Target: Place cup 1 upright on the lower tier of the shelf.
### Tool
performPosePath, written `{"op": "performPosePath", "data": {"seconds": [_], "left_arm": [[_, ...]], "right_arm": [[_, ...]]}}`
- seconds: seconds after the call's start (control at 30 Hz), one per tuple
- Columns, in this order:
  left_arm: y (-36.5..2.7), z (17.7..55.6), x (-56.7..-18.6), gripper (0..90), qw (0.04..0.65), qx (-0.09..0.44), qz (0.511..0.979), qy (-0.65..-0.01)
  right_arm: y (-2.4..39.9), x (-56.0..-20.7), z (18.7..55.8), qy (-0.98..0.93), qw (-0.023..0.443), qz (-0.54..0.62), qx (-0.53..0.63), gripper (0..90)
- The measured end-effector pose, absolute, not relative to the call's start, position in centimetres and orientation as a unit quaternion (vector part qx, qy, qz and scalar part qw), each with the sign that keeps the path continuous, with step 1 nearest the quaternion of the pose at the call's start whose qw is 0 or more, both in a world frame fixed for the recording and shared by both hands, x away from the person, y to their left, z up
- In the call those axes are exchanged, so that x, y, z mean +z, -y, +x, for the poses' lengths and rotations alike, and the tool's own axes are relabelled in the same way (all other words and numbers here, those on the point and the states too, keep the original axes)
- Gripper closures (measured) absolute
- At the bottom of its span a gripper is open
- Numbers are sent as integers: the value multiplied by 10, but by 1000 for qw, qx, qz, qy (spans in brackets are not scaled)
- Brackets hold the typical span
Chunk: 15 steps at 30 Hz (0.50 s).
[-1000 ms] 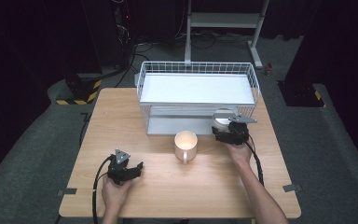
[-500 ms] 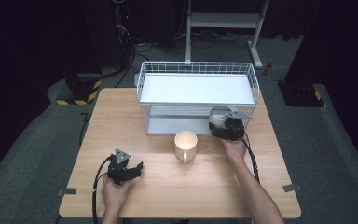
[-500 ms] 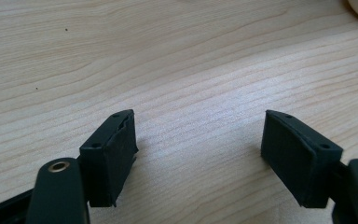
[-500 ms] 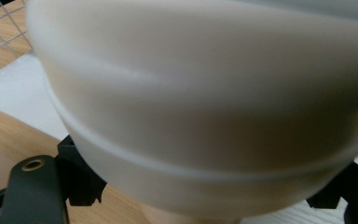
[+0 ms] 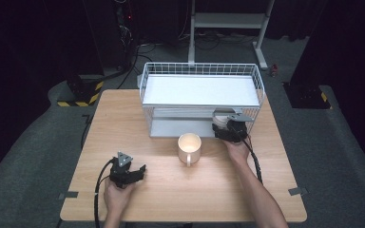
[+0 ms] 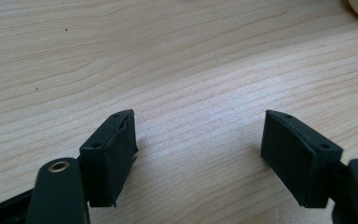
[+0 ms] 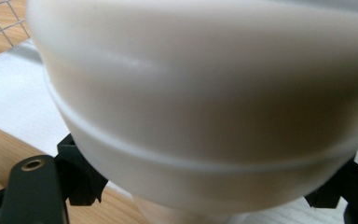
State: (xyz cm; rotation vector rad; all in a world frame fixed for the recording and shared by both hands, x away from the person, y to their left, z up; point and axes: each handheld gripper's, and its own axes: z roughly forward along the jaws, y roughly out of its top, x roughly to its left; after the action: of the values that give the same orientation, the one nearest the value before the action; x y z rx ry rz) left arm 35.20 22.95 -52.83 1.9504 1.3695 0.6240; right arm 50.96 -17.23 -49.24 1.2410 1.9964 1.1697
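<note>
Hiding right claw (image 5: 225, 127) tips, white bowl (image 7: 205, 98), edges cropped

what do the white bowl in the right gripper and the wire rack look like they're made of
White round bowl: probably glazed ceramic, possibly plastic; smooth surface with a soft sheen and a moulded ridge. White two-tier wire rack: likely coated metal, thin grid wires with flat pale shelves.

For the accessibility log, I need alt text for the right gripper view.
A white bowl sits close up between the right gripper jaws, which clamp its lower part. Behind it lie a white shelf, wire mesh and the wooden table.
</note>
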Motion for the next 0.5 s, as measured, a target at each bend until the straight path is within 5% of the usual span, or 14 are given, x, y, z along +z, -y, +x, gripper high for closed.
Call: {"op": "performPosePath", "data": {"seconds": [0.5], "left_arm": [[-229, 352, -528, 269, 333, 238, 746, -525]], "right_arm": [[171, -494, 523, -735, 262, 456, 429, 187]]}}
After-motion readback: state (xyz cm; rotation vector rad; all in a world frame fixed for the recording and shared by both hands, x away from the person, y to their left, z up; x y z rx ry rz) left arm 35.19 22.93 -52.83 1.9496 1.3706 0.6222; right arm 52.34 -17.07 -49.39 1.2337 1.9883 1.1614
